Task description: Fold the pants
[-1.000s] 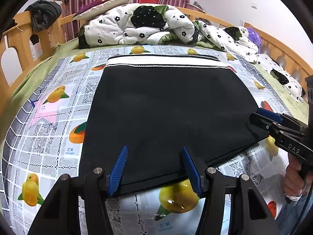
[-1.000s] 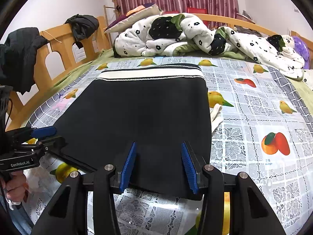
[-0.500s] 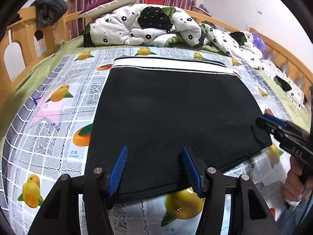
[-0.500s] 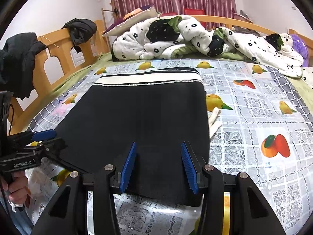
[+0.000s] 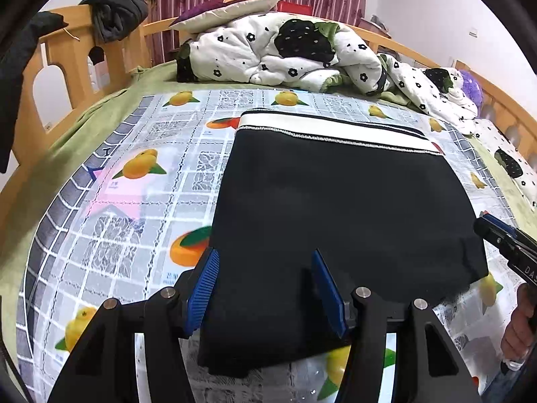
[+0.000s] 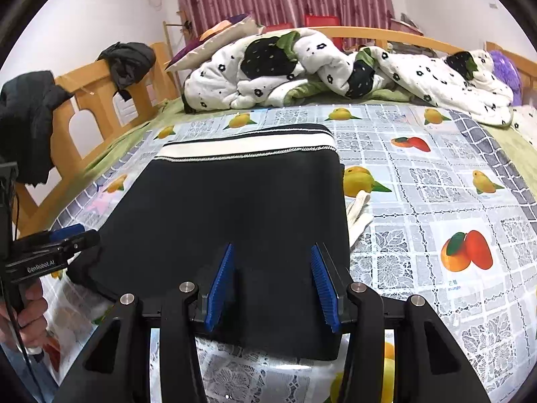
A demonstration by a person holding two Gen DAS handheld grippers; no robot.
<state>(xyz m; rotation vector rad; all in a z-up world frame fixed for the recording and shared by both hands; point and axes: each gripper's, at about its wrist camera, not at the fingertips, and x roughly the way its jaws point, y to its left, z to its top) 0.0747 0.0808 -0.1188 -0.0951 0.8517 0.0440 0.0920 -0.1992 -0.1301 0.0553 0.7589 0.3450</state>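
Observation:
Black pants (image 5: 335,201) lie folded flat on the fruit-print bed cover (image 5: 141,181), their white striped waistband (image 5: 329,127) at the far end. My left gripper (image 5: 265,255) hovers open over the near left corner of the pants, with nothing pinched. In the right wrist view the same pants (image 6: 241,201) fill the middle. My right gripper (image 6: 272,248) stands open above their near right edge. Each gripper shows in the other's view: the right gripper (image 5: 486,225) by the pants' right corner, the left gripper (image 6: 67,238) by the left one.
A crumpled flowered quilt (image 6: 302,67) and a pillow (image 5: 231,3) are heaped at the far end. A wooden bed rail (image 5: 67,53) with dark clothes (image 6: 127,60) runs along the left. A pale cloth strip (image 6: 359,211) lies just right of the pants.
My left gripper has slid left along the near edge, so its left finger now stands at the pants' left corner. The right gripper has held still, and both jaws keep the same gap.

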